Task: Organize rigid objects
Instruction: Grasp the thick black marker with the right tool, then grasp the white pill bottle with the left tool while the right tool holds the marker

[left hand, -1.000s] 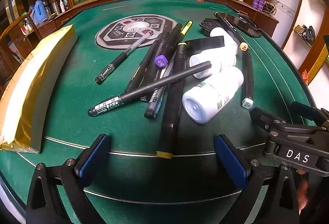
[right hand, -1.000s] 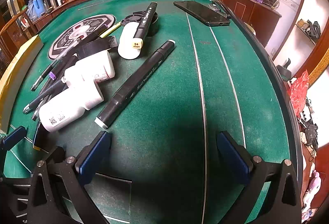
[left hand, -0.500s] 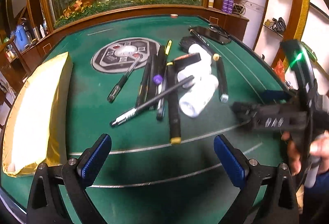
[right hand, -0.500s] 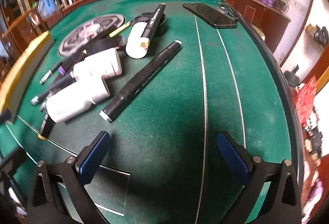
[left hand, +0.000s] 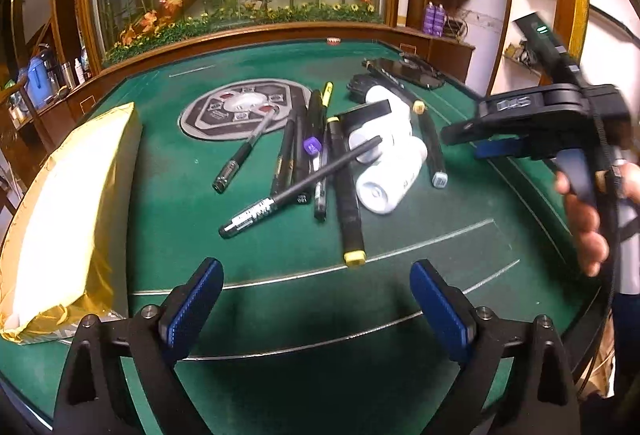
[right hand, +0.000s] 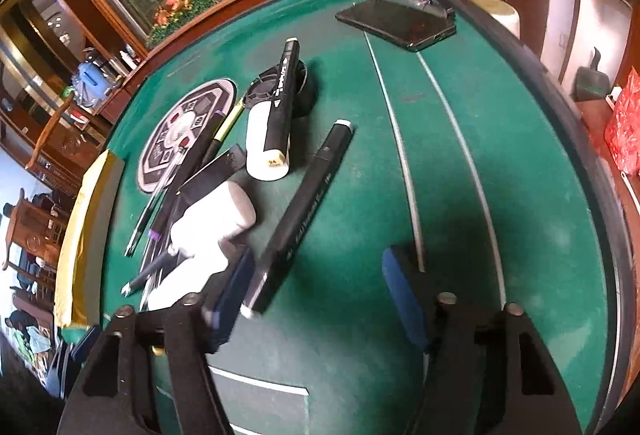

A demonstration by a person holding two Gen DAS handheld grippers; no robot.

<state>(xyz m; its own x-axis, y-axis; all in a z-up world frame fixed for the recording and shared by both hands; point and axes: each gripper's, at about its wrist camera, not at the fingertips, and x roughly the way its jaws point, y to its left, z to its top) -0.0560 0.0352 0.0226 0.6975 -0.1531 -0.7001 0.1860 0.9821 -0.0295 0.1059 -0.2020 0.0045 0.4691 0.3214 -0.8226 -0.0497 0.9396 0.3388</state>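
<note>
The right claw point(right hand: 316, 291) was closing, its blue pads not yet pressing on anything: the near, white-tipped end of the long black marker point(right hand: 308, 211) lay just inside the left pad, and bare felt filled the rest of the gap. The left claw point(left hand: 316, 303) hung over the green bench point(left hand: 460, 247) with its jaws wide, easing inward only a little, and nothing lay between them. Judging from this, the step in hand was the right claw's pick of that marker, and doing it well would likely mean centring the barrel between the pads before they met, since a pinch at the very tip could let the marker swing or slip out. Just beside it on the left lay a white bottle point(right hand: 216, 215) on its side, close enough that the left pad might nudge it, so a slight shift to the right looked wise. Further out a second marker with a cream cap point(right hand: 280, 107) rested along another white bottle point(right hand: 262, 143). From the left wrist view the pile of pens point(left hand: 304, 163) lay crossed over one another in the middle of the bench, one thin black pen point(left hand: 304, 183) slanting across the rest. A yellow-tipped marker point(left hand: 348, 203) reached nearest the left claw. A gold-wrapped box point(left hand: 72, 215) sat at the left edge, a phone point(right hand: 396, 21) lay far off, and a hand point(left hand: 588, 211) gripped the right tool's handle.
</note>
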